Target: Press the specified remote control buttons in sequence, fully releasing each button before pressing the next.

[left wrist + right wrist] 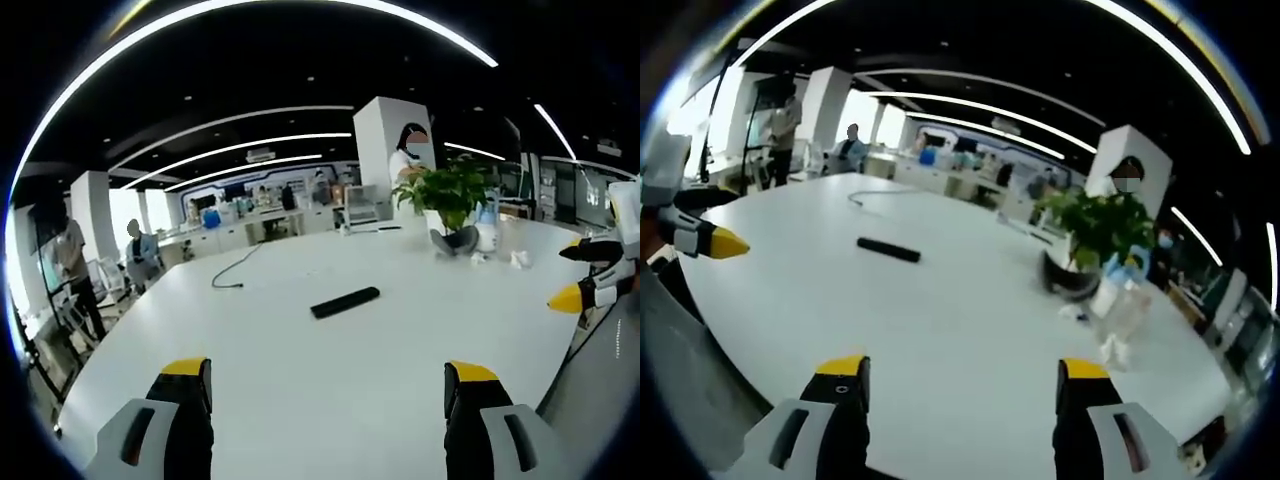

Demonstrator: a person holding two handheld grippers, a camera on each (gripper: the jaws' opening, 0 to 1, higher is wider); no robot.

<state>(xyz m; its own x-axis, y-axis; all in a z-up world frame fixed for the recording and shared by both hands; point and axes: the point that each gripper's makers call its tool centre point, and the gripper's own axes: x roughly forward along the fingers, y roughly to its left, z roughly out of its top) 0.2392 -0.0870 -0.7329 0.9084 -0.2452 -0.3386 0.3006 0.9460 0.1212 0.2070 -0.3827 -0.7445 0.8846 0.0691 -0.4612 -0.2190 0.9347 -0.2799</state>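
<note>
In the left gripper view, the left gripper [328,385] hung released, jaws wide apart over the near edge of the white desk [300,400]. The black remote control [345,302] lay flat mid-desk, well apart from it. The right gripper [582,272] entered at the right edge.

In the right gripper view, the right gripper [962,382] stood likewise released, the remote control [889,250] toward the far edge, a potted plant [1092,240] near the right edge.
</note>
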